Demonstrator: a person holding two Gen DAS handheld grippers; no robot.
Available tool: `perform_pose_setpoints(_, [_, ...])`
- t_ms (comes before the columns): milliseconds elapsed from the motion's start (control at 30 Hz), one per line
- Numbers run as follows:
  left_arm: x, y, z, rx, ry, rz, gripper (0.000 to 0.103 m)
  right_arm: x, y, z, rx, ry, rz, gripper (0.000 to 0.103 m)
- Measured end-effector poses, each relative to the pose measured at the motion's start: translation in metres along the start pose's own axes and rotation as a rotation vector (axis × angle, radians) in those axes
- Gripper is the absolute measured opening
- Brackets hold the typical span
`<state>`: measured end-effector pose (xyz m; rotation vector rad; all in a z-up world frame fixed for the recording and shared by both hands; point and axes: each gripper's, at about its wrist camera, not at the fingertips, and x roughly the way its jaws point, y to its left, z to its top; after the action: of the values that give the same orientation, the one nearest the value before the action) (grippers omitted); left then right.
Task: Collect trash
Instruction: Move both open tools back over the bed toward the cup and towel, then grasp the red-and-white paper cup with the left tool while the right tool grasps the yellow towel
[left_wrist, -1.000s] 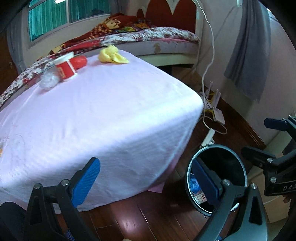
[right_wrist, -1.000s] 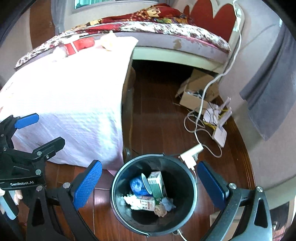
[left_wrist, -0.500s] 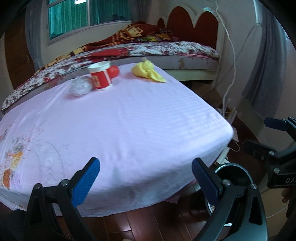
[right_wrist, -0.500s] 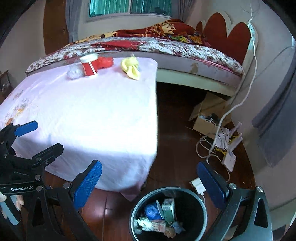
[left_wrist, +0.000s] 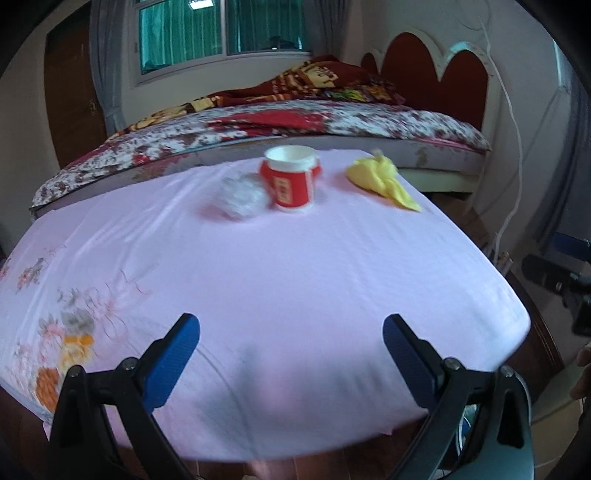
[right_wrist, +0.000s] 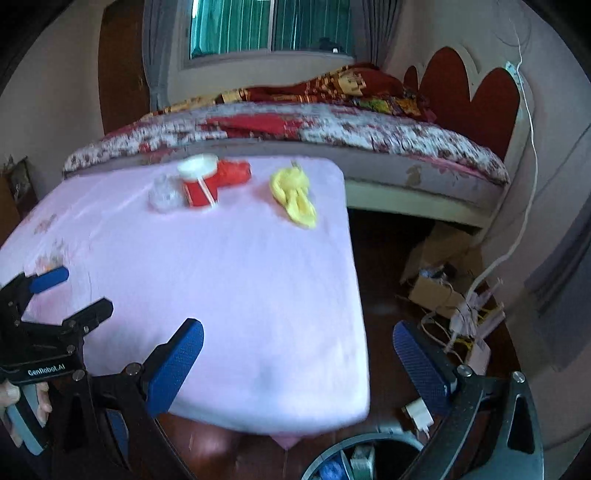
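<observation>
Trash lies at the far end of a table under a pink cloth (left_wrist: 295, 280) (right_wrist: 229, 266): a red and white paper cup (left_wrist: 290, 182) (right_wrist: 199, 184), a crumpled clear plastic wad (left_wrist: 242, 197) (right_wrist: 164, 194), a yellow crumpled wrapper (left_wrist: 380, 179) (right_wrist: 293, 194) and a red item (right_wrist: 232, 171) behind the cup. My left gripper (left_wrist: 291, 358) is open and empty over the table's near edge. My right gripper (right_wrist: 299, 362) is open and empty at the table's near right corner. The black trash bin (right_wrist: 332, 458) with trash inside sits on the floor below it.
A bed with a floral cover (left_wrist: 295, 125) stands behind the table. Cables, a power strip and cardboard boxes (right_wrist: 458, 295) lie on the wooden floor to the right. The left gripper shows at the left of the right wrist view (right_wrist: 44, 314).
Both grippers have risen and tilted up from the bin toward the table. The bin has dropped to the bottom edge of the views and the trash on the table is nearer.
</observation>
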<state>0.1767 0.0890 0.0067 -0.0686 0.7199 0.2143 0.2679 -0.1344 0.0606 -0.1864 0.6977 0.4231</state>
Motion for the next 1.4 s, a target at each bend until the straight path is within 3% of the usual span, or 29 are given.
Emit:
perform_pose_setpoints(67, [0.008,0.012,0.008,-0.009,-0.003,0.011,0.100,0.014,0.004,0.010,0.015,0.010,0.019,0.103])
perform_pose_setpoints(300, [0.039,0.043,0.041,-0.022,-0.017,0.009,0.096,0.058,0.000,0.032,0.053,0.041,-0.044,0.103])
perform_pose_setpoints(400, [0.055,0.043,0.059,-0.020,-0.024,-0.024,0.087,0.077,-0.004,0.041,0.067,0.041,-0.038,0.103])
perform_pose_setpoints(767, [0.111,0.013,0.113,0.065,-0.033,-0.092,0.087,0.144,-0.005,0.096,0.030,0.033,-0.029,0.102])
perform_pose_setpoints(1267, [0.155,0.002,0.134,0.101,0.000,-0.118,0.078,0.221,-0.009,0.124,0.017,0.125,0.056,0.089])
perform_pose_setpoints(1333, [0.158,0.003,0.135,0.094,0.007,-0.135,0.067,0.229,-0.007,0.128,0.007,0.132,0.063,0.089])
perform_pose_setpoints(1400, [0.159,0.004,0.135,0.095,0.009,-0.147,0.064,0.235,-0.004,0.130,-0.007,0.135,0.061,0.088])
